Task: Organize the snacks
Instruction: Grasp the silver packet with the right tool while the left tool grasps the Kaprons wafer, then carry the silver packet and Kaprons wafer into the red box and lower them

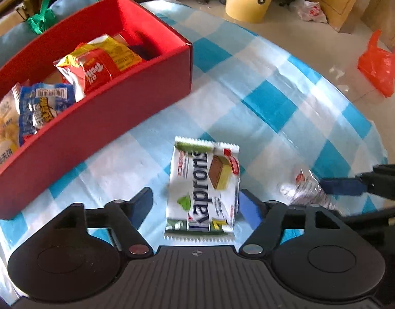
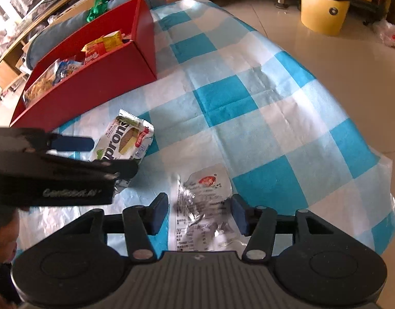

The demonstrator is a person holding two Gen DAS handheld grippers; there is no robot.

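Note:
A white Kaprons wafer packet (image 1: 203,188) lies on the blue checked tablecloth between the fingers of my left gripper (image 1: 197,206), which is open around it. It also shows in the right wrist view (image 2: 125,139). A clear silvery snack packet (image 2: 202,206) lies between the fingers of my right gripper (image 2: 200,213), which is open around it. That packet also shows in the left wrist view (image 1: 305,190). A red box (image 1: 107,108) at the left holds several snack packets (image 1: 94,64).
The checked table (image 2: 249,97) ends at a curved edge on the right, above a tiled floor. A yellow bin (image 1: 249,0), an orange plastic bag (image 1: 380,64) and wooden furniture stand on the floor beyond. A blue-grey cushion (image 1: 68,2) lies behind the box.

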